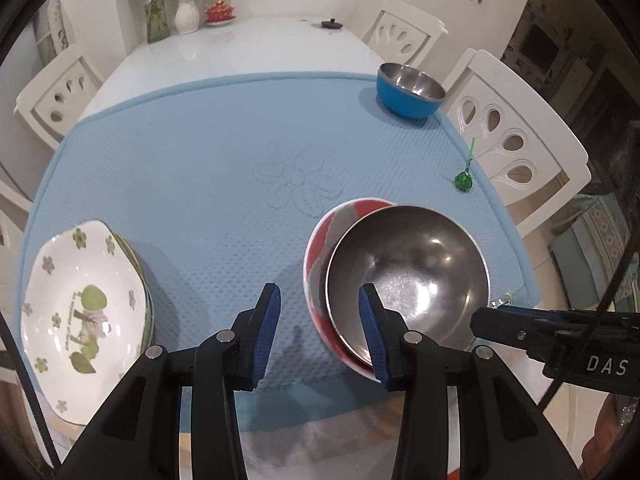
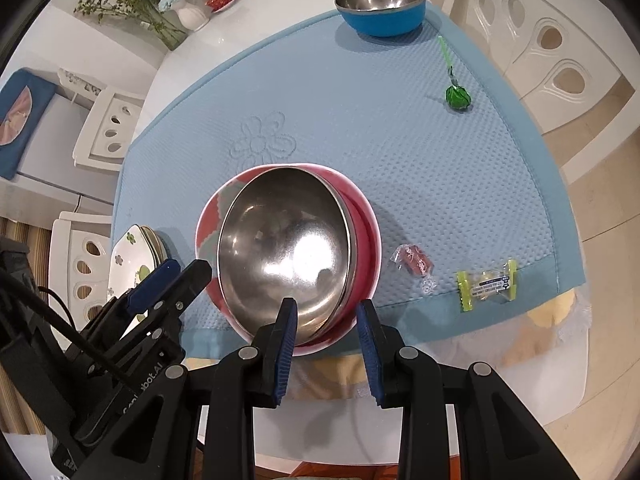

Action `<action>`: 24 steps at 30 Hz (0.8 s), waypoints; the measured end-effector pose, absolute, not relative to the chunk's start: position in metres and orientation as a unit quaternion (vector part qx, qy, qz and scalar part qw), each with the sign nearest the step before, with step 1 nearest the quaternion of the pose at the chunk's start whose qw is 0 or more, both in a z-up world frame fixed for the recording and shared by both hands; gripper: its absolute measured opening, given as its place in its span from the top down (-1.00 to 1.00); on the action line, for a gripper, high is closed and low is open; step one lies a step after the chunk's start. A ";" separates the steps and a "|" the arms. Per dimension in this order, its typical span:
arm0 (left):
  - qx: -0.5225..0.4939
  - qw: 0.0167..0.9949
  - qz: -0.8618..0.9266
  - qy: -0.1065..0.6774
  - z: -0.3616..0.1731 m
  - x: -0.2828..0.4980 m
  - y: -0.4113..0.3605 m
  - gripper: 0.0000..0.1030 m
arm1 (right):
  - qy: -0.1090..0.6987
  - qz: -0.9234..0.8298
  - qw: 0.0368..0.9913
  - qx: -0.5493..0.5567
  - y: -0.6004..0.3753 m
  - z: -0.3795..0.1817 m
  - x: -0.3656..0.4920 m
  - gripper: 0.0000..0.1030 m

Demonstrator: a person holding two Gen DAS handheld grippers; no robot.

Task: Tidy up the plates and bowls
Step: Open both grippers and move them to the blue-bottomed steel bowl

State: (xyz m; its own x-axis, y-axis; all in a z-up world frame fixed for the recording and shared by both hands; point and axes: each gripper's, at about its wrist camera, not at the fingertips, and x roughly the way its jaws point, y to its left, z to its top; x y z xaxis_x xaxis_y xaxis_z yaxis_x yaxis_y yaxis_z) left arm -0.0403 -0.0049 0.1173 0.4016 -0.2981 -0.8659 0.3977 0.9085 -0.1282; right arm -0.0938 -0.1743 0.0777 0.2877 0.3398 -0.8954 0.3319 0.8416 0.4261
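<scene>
A steel bowl sits tilted inside a red patterned bowl near the front edge of the blue mat. My left gripper is open, its right finger over the bowls' left rim, nothing held. My right gripper is open, its jaws on either side of the near rim of the steel bowl in the red bowl. A stack of white floral plates lies at the front left. A blue bowl with steel lining stands at the far right.
A green lollipop and two wrapped candies lie on the mat's right side. White chairs surround the white table. A vase of flowers and a small red pot stand at the far end.
</scene>
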 end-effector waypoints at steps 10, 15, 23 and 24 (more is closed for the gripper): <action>0.056 0.856 -0.214 0.468 0.156 -0.037 -0.010 0.26 | 0.564 0.008 0.771 0.295 -0.192 0.112 -0.088 0.41; 0.054 0.866 -0.220 0.446 0.176 -0.022 -0.020 0.26 | 0.541 -0.001 0.785 0.303 -0.214 0.133 -0.077 0.41; 0.050 0.865 -0.240 0.438 0.185 0.031 -0.052 0.26 | 0.515 -0.015 0.790 0.333 -0.261 0.145 -0.038 0.41; 0.053 0.864 -0.243 0.439 0.186 0.044 -0.060 0.26 | 0.512 -0.016 0.789 0.340 -0.268 0.146 -0.032 0.39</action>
